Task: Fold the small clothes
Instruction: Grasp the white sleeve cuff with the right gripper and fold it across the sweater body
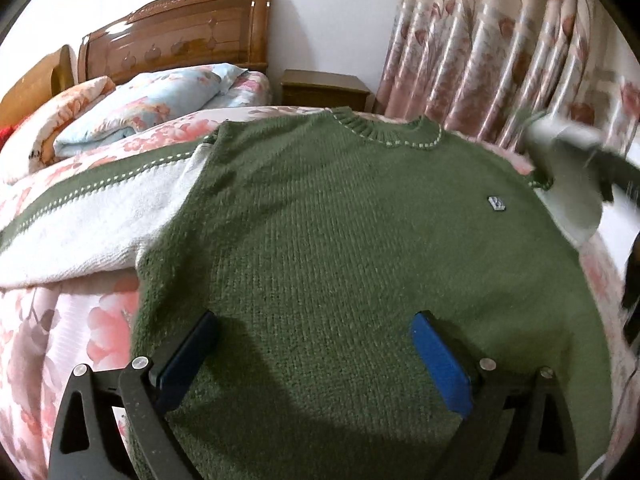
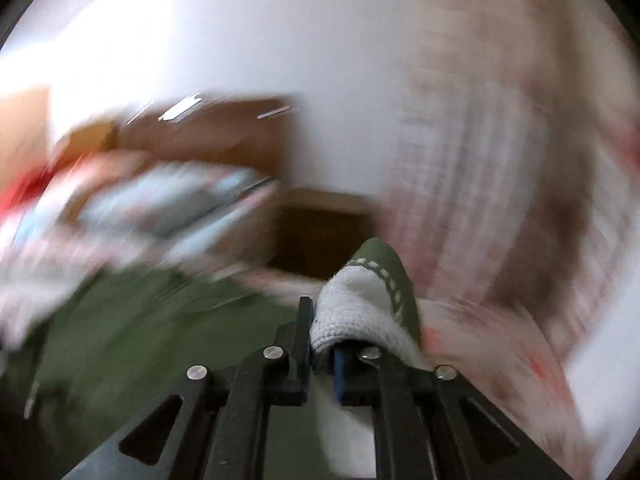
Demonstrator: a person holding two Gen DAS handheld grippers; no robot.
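A green knit sweater [image 1: 340, 240] with white and green sleeves lies flat, front up, on a flowered bed. Its left sleeve [image 1: 100, 208] stretches out to the left. My left gripper [image 1: 316, 344] hovers over the sweater's lower body, jaws wide open, nothing between the blue pads [image 1: 440, 364]. My right gripper [image 2: 320, 344] is shut on the sweater's other sleeve [image 2: 368, 296], white with a green stitched stripe; the rest of that view is blurred. In the left wrist view that lifted sleeve [image 1: 568, 172] shows as a blur at the right edge.
The flowered bedsheet [image 1: 60, 340] surrounds the sweater. Pillows and a folded quilt [image 1: 132, 108] lie at the back left under a wooden headboard [image 1: 180, 36]. A nightstand [image 1: 324, 88] and patterned curtains [image 1: 500, 48] stand behind the bed.
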